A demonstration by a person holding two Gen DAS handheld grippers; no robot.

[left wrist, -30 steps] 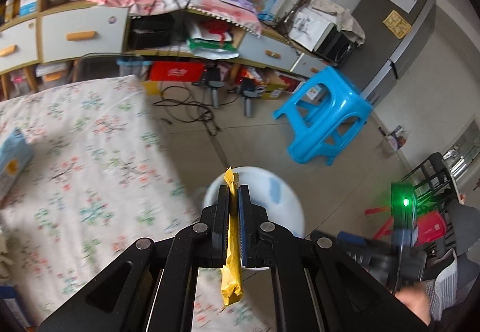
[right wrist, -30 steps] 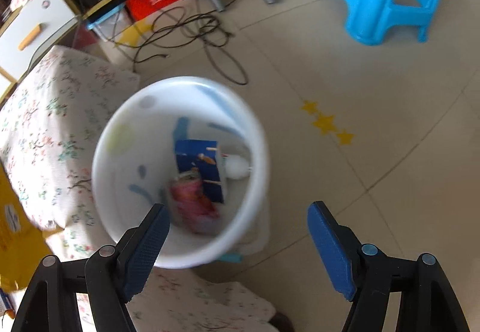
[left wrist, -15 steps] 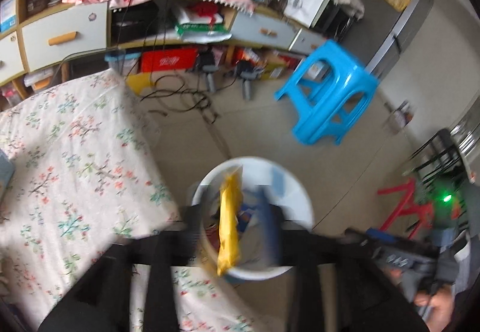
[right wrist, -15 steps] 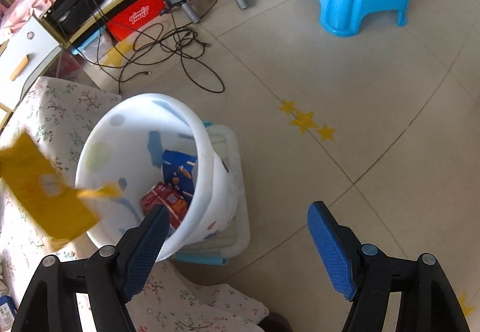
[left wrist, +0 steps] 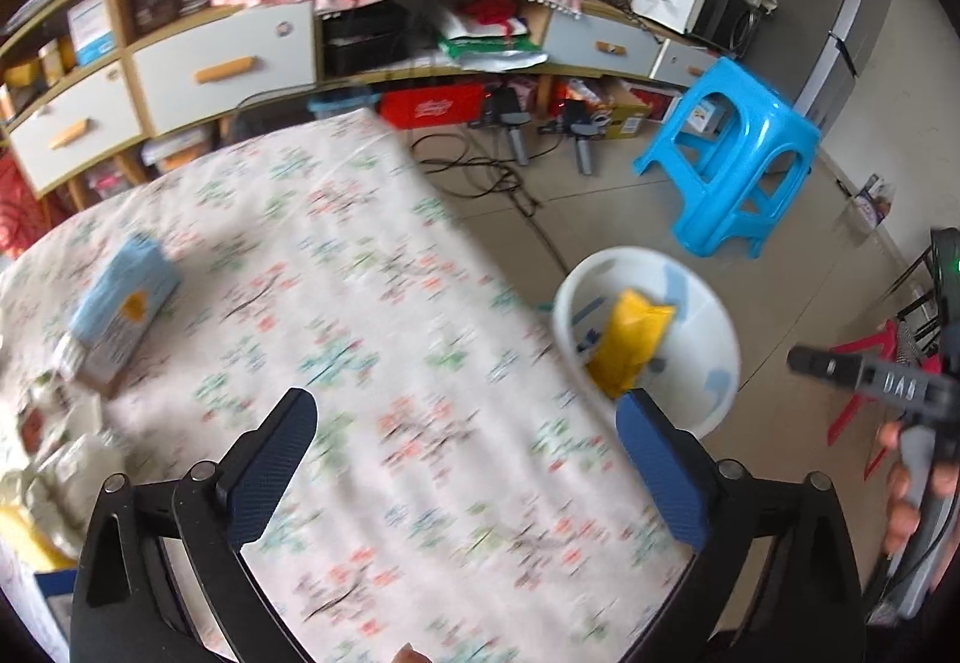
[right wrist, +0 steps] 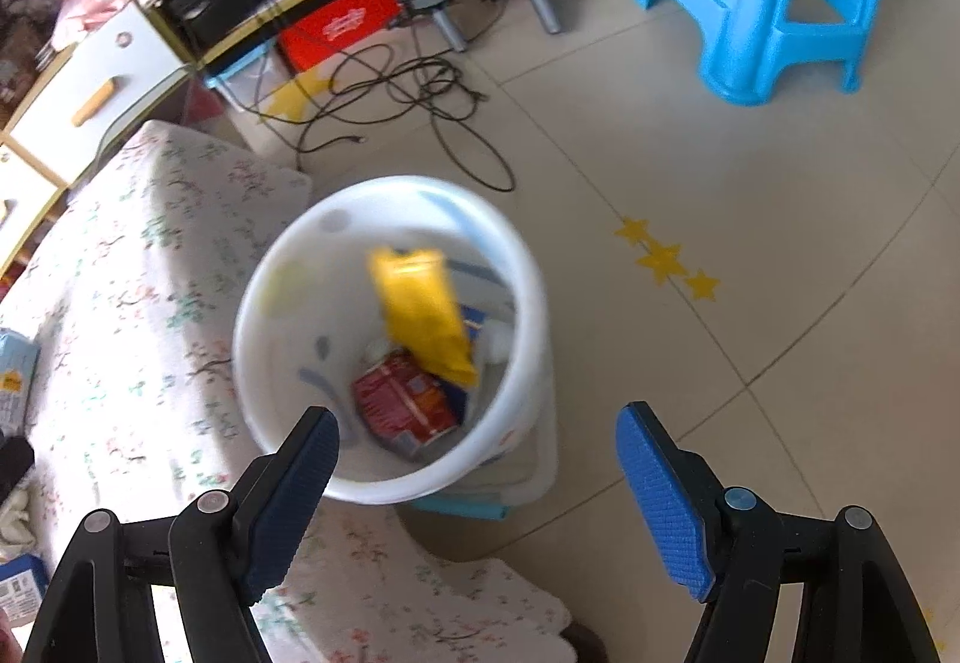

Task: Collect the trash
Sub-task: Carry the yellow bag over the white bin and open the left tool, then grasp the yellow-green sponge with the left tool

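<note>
A white bin (right wrist: pixel 528 291) stands on the floor beside the floral-clothed table (right wrist: pixel 120 303). A yellow wrapper (right wrist: pixel 423 312) lies inside it, on a red packet (right wrist: pixel 405 405) and a blue packet. The bin (left wrist: pixel 714 315) and the wrapper (left wrist: pixel 630 342) also show in the left wrist view. My left gripper (left wrist: pixel 465 462) is open and empty above the table (left wrist: pixel 360 303). My right gripper (right wrist: pixel 477 483) is open and empty above the bin's near rim.
A light blue packet (left wrist: pixel 123 312) and other items (left wrist: pixel 54 459) lie on the table's left side. A blue stool (left wrist: pixel 729 159), cables (right wrist: pixel 408 93) and a cluttered shelf unit (left wrist: pixel 240 45) stand beyond the bin.
My left gripper opened and let go of the yellow wrapper, which fell into the bin. The left gripper then swung left over the table. The right gripper stayed open above the bin.
</note>
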